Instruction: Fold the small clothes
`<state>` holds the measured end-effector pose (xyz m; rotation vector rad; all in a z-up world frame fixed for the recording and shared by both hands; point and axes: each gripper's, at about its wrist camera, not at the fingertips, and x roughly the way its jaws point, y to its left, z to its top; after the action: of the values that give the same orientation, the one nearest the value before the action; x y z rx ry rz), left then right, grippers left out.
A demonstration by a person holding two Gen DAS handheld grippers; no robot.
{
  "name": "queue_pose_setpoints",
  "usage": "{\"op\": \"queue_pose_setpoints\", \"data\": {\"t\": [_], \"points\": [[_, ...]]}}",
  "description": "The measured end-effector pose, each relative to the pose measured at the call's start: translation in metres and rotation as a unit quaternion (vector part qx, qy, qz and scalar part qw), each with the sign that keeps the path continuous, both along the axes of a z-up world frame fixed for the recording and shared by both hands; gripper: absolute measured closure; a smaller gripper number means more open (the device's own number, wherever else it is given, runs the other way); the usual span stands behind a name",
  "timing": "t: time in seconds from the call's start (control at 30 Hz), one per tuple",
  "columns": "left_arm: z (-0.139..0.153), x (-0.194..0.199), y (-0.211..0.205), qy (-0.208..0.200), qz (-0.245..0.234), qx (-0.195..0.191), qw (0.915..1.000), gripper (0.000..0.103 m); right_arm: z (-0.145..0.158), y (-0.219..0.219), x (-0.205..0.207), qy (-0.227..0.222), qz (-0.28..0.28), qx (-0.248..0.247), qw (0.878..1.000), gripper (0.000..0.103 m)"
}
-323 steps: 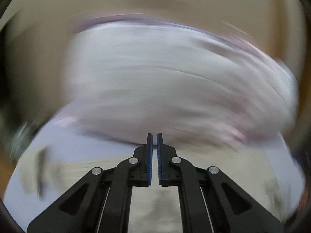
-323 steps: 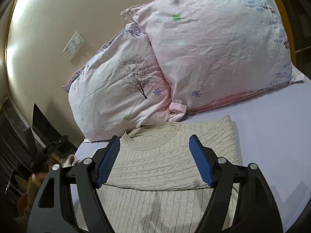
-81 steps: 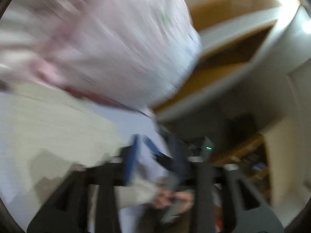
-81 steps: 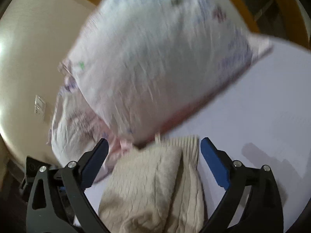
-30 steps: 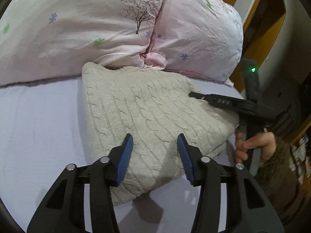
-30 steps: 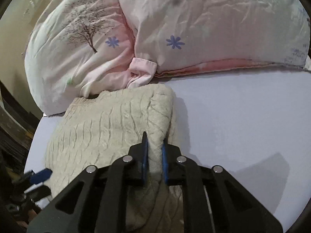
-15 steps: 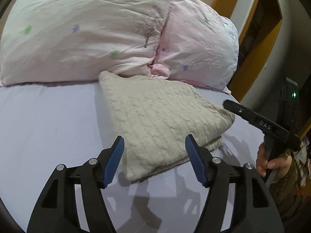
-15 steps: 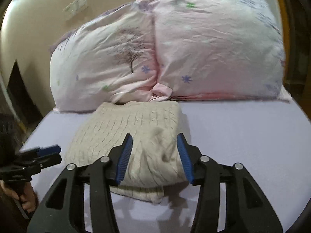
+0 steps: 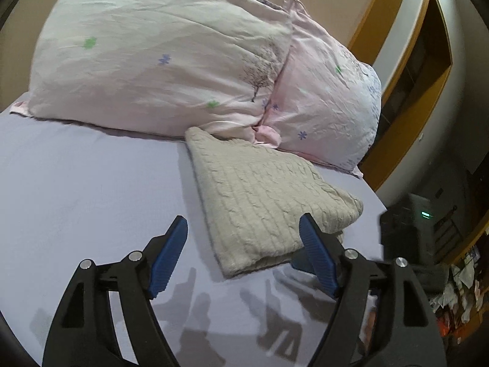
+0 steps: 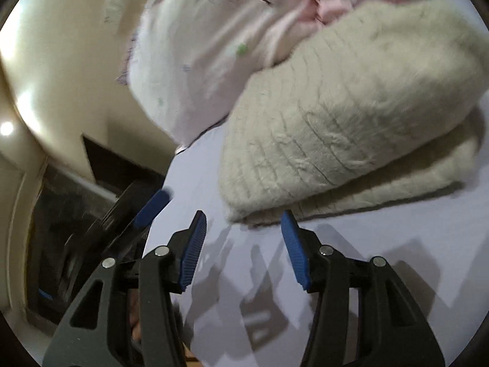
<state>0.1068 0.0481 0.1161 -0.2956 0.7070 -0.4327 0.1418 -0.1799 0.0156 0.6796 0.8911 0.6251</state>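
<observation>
The folded cream sweater (image 9: 262,195) lies on the bed (image 9: 85,189), its far edge touching the two pillows (image 9: 159,55) at 12 o'clock. Left claw (image 9: 244,253) and right claw (image 10: 243,244) — both spread, empty — hover just short of it.

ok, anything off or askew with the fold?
Minor: the sweater lies folded on the sheet, but a lower layer pokes out past the top fold at its near edge. Both grippers, left and right, are open and empty.
</observation>
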Motion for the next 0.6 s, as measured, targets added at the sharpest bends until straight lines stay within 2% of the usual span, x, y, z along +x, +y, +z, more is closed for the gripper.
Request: {"op": "queue_pose_setpoints", "data": {"t": [0.07, 0.13, 0.3, 0.33, 0.37, 0.4, 0.53, 0.6], "points": [[0.0, -0.004, 0.007, 0.001, 0.004, 0.004, 1.0, 0.026, -0.008, 0.002, 0.009, 0.025, -0.02, 0.0, 0.999, 0.059], [-0.002, -0.006, 0.014, 0.004, 0.007, 0.007, 0.9999, 0.025, -0.013, 0.004, 0.01, 0.03, -0.033, 0.009, 0.999, 0.063], [-0.009, -0.007, 0.026, 0.016, 0.008, -0.006, 0.9998, 0.025, -0.003, 0.004, 0.005, -0.006, -0.056, 0.028, 0.998, 0.063], [-0.009, -0.007, 0.027, 0.017, 0.008, -0.01, 0.9998, 0.025, -0.003, 0.007, 0.005, -0.005, -0.058, 0.02, 0.998, 0.067], [-0.009, -0.007, 0.029, 0.017, 0.009, -0.011, 0.9998, 0.025, -0.006, 0.012, 0.009, -0.004, -0.059, 0.013, 0.998, 0.092], [-0.007, -0.009, 0.031, 0.015, 0.011, -0.013, 0.9997, 0.025, -0.008, 0.017, 0.01, -0.006, -0.056, 0.012, 0.998, 0.095], [-0.001, -0.015, 0.039, -0.003, 0.022, -0.015, 0.9996, 0.025, 0.0, 0.029, -0.004, -0.04, -0.057, 0.041, 0.997, 0.096], [0.001, -0.014, 0.041, -0.002, 0.026, -0.015, 0.9996, 0.025, -0.001, 0.037, -0.002, -0.036, -0.049, 0.035, 0.998, 0.096]]}}
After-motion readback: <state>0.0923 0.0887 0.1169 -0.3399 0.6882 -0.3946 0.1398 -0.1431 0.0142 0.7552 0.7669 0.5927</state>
